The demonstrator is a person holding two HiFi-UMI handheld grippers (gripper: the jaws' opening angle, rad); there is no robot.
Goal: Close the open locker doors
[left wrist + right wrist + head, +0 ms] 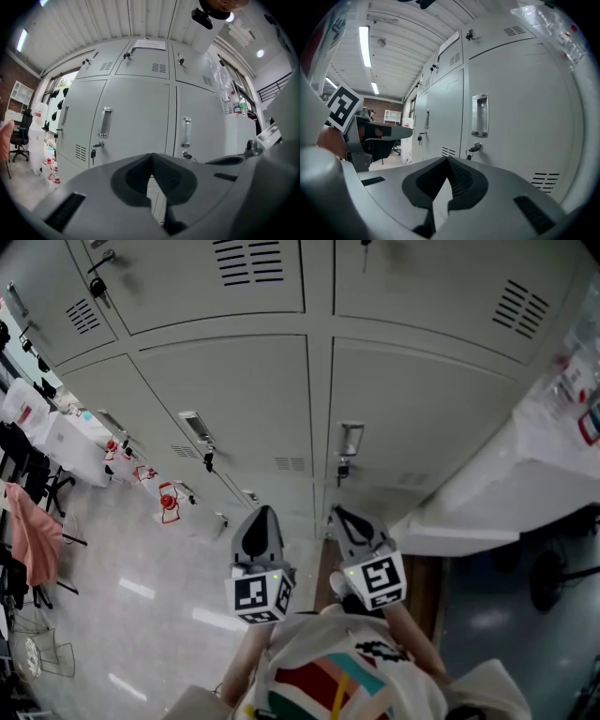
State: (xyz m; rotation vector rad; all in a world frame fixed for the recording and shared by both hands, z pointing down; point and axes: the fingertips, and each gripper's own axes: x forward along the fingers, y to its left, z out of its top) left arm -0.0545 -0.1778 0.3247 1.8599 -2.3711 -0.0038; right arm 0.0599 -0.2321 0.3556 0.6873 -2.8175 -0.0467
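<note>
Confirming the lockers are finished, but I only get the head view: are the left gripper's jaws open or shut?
Observer: The left gripper view shows the grey two-jaw left gripper shut, with nothing between its jaws.
Operator: And the other one?
Observer: In its own view the grey right gripper is likewise shut and empty.
Operator: Anything on the upper doors I can't see?
Observer: A white paper sheet sits by the top edge of an upper grey metal locker door.

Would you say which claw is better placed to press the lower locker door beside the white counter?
Probably right: the right claw points at that door; the left claw faces its neighbour.
</note>
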